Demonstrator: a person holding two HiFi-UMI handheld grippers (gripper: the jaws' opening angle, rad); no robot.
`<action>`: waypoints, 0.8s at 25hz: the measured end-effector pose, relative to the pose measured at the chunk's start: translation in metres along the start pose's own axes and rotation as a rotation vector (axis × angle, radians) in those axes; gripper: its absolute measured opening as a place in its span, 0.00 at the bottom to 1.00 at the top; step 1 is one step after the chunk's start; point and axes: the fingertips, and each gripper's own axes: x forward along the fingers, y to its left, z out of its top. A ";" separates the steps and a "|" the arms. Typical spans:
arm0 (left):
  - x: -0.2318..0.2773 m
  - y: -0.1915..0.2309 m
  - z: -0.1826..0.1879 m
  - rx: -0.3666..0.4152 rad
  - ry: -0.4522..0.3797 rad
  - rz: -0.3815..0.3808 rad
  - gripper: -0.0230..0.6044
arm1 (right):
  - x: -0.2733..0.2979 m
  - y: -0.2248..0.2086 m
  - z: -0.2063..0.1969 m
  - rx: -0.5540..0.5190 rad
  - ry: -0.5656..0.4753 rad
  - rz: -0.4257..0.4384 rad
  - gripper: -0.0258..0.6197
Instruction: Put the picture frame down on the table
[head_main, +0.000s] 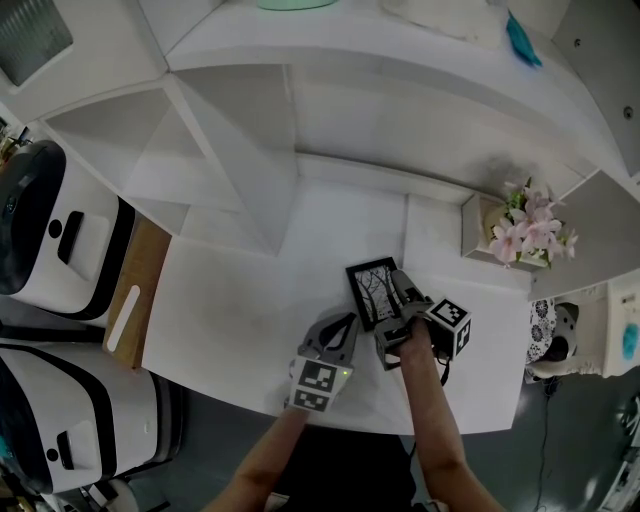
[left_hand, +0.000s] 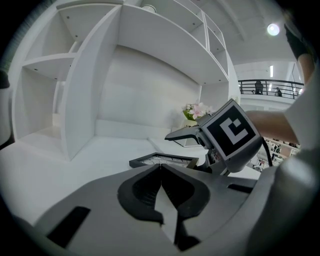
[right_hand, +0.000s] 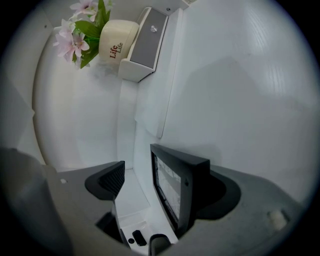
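**Picture frame** (head_main: 372, 292): black, rectangular, holding a pale print of bare branches. It lies flat on the white table (head_main: 230, 320), near the front edge and a little right of centre.

**Right gripper** (head_main: 398, 302): released. In the right gripper view its jaws stand wide apart with the frame (right_hand: 175, 192) between them. The frame's back rests against one jaw, and a clear gap of table shows between its glass side and the other jaw.

**Left gripper** (head_main: 342, 328): clenched on nothing, pads meeting at the tips in the left gripper view. It sits just beside the frame (left_hand: 161, 160), at its near left corner.

**Flower pot** (head_main: 530, 230): cream, with pink blossoms, at the table's far right corner, well apart from the frame.

**Shelves** (head_main: 230, 150): white, open, behind the table.
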 end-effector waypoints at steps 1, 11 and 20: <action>0.000 0.000 0.000 0.000 0.000 0.001 0.06 | 0.000 -0.001 0.000 0.002 0.000 -0.003 0.69; -0.002 0.001 -0.001 -0.002 0.002 -0.003 0.06 | -0.006 -0.007 -0.002 0.020 0.003 -0.034 0.69; -0.003 -0.002 -0.003 -0.002 0.006 -0.008 0.06 | -0.013 -0.012 -0.003 0.028 0.004 -0.037 0.69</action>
